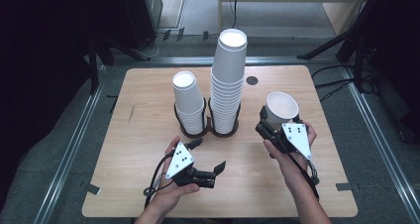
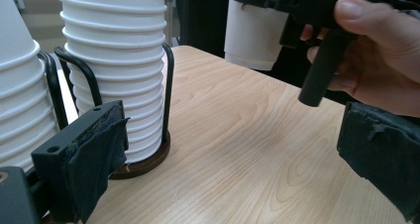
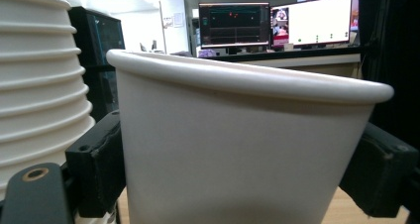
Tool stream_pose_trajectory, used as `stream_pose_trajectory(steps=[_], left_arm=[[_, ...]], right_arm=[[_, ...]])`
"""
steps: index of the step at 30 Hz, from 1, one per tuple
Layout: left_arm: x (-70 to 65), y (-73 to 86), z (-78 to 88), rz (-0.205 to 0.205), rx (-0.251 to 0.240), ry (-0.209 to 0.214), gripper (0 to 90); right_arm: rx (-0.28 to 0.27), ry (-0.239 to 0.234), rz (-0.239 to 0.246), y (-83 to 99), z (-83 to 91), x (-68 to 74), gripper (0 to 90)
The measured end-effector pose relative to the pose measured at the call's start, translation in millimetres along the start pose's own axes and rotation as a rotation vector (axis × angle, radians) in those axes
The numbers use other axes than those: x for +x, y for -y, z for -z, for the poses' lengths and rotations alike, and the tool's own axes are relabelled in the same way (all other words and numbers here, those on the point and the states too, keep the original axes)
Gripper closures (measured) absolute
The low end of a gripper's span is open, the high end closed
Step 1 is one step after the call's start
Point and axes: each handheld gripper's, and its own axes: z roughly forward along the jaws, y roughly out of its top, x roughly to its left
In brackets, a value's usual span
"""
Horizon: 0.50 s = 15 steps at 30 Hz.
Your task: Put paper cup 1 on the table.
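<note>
White paper cup (image 1: 281,108) in right claw (image 1: 267,125)

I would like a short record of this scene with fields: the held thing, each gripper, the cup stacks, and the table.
held thing: single white paper cup, upright, mouth up
right gripper: jaws closed on the cup's sides, at the right part of the table
left gripper: jaws open, nothing between them, low over the table near its front edge
tall stack: white cups in the right ring of a black wire holder
short stack: white cups in the left ring
table: light wood, rounded corners
</note>
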Motion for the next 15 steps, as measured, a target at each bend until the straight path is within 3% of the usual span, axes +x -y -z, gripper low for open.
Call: stream_pose_trajectory(steps=[15], left_arm=[[2.9,0.4,0.9,0.004,-0.001,-0.007,0.0]], right_arm=[[0.014,0.033,0.036,9.6,-32.1,-15.6,12.4]])
